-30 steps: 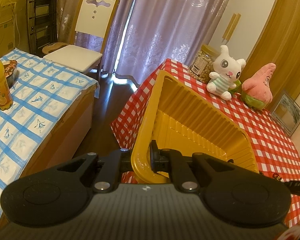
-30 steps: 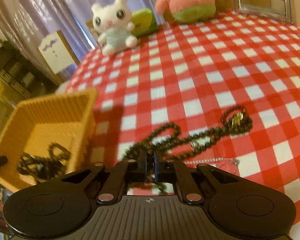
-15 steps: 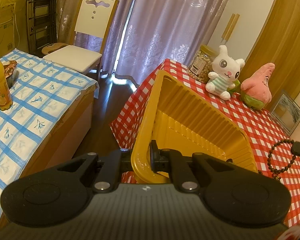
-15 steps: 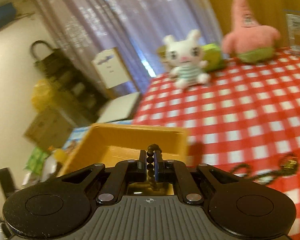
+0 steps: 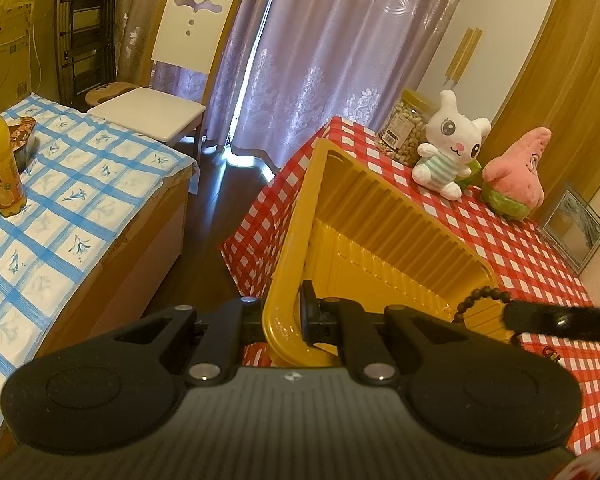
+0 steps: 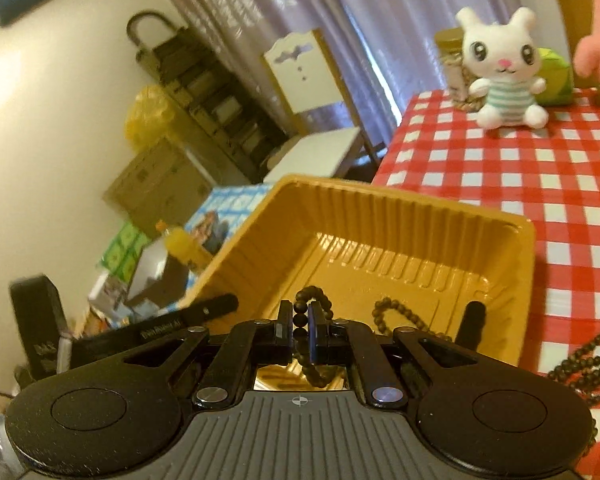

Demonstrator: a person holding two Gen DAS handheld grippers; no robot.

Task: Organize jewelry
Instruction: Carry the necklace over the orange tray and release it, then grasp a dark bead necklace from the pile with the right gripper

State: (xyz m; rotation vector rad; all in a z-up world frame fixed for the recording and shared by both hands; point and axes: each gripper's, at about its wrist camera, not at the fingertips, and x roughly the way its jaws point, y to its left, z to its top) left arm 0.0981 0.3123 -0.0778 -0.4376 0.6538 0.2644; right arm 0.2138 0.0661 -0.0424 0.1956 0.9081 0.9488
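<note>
Right gripper [image 6: 300,330] jaws are pinching a dark bead bracelet [image 6: 314,364] above the yellow tray [image 6: 420,216]; its lower loop is hiding behind the gripper body. Left gripper [image 5: 290,316] jaws are clamping the tray's near rim, which is overhanging the worktop [image 5: 520,248] edge. More beads [image 6: 388,312] are lying inside, partly hidden.

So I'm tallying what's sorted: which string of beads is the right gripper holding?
The dark bead string pinched in the right gripper, above the yellow tray. Another lies in the tray; a third lies on the checked cloth.
</note>
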